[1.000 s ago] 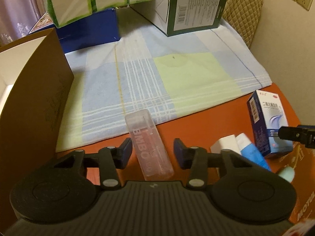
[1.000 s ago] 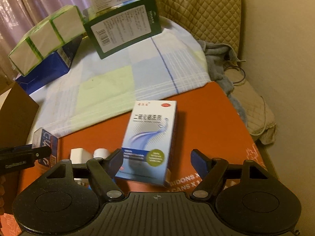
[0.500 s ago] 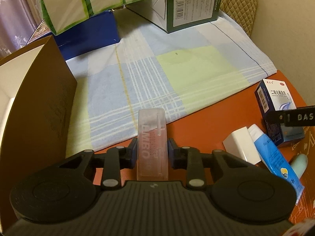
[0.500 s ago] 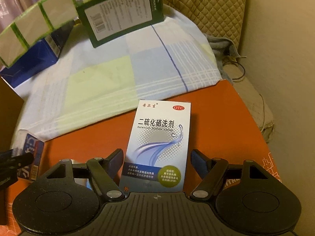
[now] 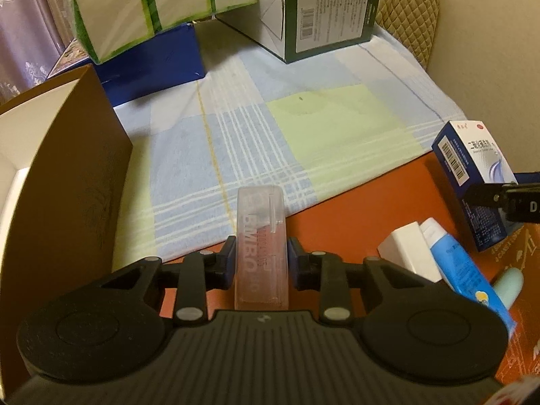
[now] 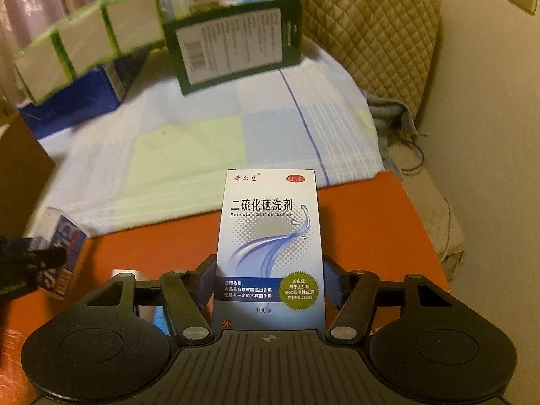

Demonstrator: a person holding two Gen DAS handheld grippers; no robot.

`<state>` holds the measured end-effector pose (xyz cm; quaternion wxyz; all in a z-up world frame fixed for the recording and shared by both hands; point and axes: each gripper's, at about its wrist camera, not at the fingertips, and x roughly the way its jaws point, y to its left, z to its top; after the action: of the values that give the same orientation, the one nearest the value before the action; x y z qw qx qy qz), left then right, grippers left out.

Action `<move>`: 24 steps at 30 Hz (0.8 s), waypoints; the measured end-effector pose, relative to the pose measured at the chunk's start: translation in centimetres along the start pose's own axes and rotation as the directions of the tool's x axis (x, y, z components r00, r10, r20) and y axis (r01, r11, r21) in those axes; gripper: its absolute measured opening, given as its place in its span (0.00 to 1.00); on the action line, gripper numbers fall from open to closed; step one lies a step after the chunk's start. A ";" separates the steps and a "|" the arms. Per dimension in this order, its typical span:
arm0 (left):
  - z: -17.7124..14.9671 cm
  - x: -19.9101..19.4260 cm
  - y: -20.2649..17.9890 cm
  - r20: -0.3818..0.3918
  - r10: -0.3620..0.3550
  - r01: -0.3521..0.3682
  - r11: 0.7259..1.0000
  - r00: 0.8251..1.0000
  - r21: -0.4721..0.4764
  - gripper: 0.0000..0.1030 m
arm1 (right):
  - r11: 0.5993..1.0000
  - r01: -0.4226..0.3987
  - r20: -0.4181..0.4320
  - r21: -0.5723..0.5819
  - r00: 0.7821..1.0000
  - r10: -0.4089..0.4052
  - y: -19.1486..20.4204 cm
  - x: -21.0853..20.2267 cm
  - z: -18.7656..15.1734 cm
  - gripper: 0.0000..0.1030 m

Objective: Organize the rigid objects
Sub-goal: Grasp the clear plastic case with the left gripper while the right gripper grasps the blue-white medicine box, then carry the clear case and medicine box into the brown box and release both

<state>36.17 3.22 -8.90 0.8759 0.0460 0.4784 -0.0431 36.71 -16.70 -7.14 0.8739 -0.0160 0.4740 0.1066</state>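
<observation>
Two views checked. On my left wrist view, the left gripper (image 5: 260, 260) has its jaws pressed against both sides of a clear rectangular plastic case with printed lettering (image 5: 261, 246), over the orange table surface (image 5: 364, 209) near the edge of the checked blue and green cloth (image 5: 270, 141). A brown cardboard box (image 5: 67, 175) stands at the left. A white block (image 5: 410, 254), a blue tube (image 5: 462, 270) and a pale green item (image 5: 511, 285) lie toward the right edge.

On my right wrist view, the right gripper (image 6: 268, 285) pinches an upright white and blue medicine carton marked OTC (image 6: 270, 236) over the same orange surface.
</observation>
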 end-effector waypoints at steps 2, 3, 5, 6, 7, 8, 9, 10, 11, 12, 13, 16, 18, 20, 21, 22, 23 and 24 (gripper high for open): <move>-0.1 -0.8 0.2 0.014 -0.007 0.007 1.000 1.000 -0.005 0.25 | 1.000 -0.019 0.016 0.003 1.000 0.019 0.2 -0.9 0.0 0.58; -0.1 -1.3 0.3 0.024 -0.010 0.010 1.000 1.000 -0.007 0.25 | 0.999 -0.032 0.023 0.001 0.999 0.032 0.3 -1.4 0.0 0.58; -0.1 -2.4 0.4 0.042 -0.016 0.016 1.000 0.999 -0.012 0.25 | 0.999 -0.054 0.032 -0.006 0.998 0.054 0.9 -2.4 0.0 0.58; -0.1 -3.0 0.5 0.053 -0.019 0.020 1.000 0.998 -0.015 0.25 | 0.998 -0.065 0.036 -0.011 0.997 0.065 1.2 -2.8 0.0 0.58; -0.1 -3.5 0.6 0.062 -0.021 0.023 1.000 0.998 -0.017 0.25 | 0.997 -0.074 0.041 -0.014 0.996 0.074 1.6 -3.2 0.0 0.58; -0.1 -4.1 0.7 0.071 -0.023 0.024 1.000 0.997 -0.019 0.25 | 0.996 -0.084 0.044 -0.018 0.995 0.084 1.9 -3.6 0.0 0.58; -0.1 -4.7 0.9 0.081 -0.024 0.026 0.999 0.996 -0.021 0.25 | 0.995 -0.094 0.048 -0.023 0.994 0.095 2.4 -4.1 0.1 0.58; -0.1 -5.4 1.1 0.093 -0.025 0.028 0.999 0.995 -0.023 0.25 | 0.994 -0.105 0.051 -0.030 0.993 0.106 2.8 -4.5 0.1 0.58; -0.1 -5.9 1.2 0.103 -0.026 0.029 0.999 0.994 -0.025 0.25 | 0.993 -0.114 0.055 -0.038 0.992 0.116 3.3 -4.9 0.1 0.58; 0.0 -6.5 1.4 0.114 -0.026 0.029 0.999 0.993 -0.027 0.25 | 0.991 -0.122 0.060 -0.046 0.990 0.125 3.8 -5.3 0.2 0.58; 0.0 -7.1 1.7 0.124 -0.025 0.029 0.999 0.992 -0.031 0.25 | 0.990 -0.132 0.063 -0.054 0.989 0.135 4.2 -5.7 0.2 0.58; 0.0 -8.9 2.7 0.155 -0.022 0.029 0.999 0.988 -0.040 0.25 | 0.984 -0.162 0.073 -0.077 0.983 0.168 5.8 -6.8 0.4 0.58; 0.1 -9.9 3.4 0.173 -0.016 0.024 0.999 0.985 -0.045 0.25 | 0.979 -0.181 0.083 -0.096 0.978 0.189 7.1 -7.5 0.5 0.58; 0.0 -11.0 4.3 0.191 -0.010 0.019 0.999 0.982 -0.050 0.25 | 0.973 -0.200 0.092 -0.116 0.973 0.211 8.6 -8.1 0.6 0.58; 0.0 -11.6 4.8 0.200 -0.006 0.017 0.999 0.980 -0.051 0.25 | 0.970 -0.209 0.096 -0.126 0.970 0.222 9.4 -8.4 0.6 0.58; -0.1 -12.1 5.4 0.208 -0.004 0.015 0.998 0.978 -0.053 0.25 | 0.967 -0.217 0.100 -0.135 0.968 0.231 10.2 -8.7 0.6 0.58; -0.3 -12.6 5.8 0.216 -0.001 0.013 0.998 0.976 -0.054 0.25 | 0.963 -0.225 0.103 -0.146 0.965 0.241 11.1 -9.0 0.6 0.58; -0.4 -13.1 6.5 0.226 0.004 0.009 0.998 0.974 -0.056 0.25 | 0.960 -0.232 0.105 -0.155 0.963 0.250 11.9 -9.2 0.6 0.58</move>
<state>29.52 10.09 2.21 0.9254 0.0154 0.3769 -0.0356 29.95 -6.52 1.71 0.8787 -0.0132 0.4086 0.2465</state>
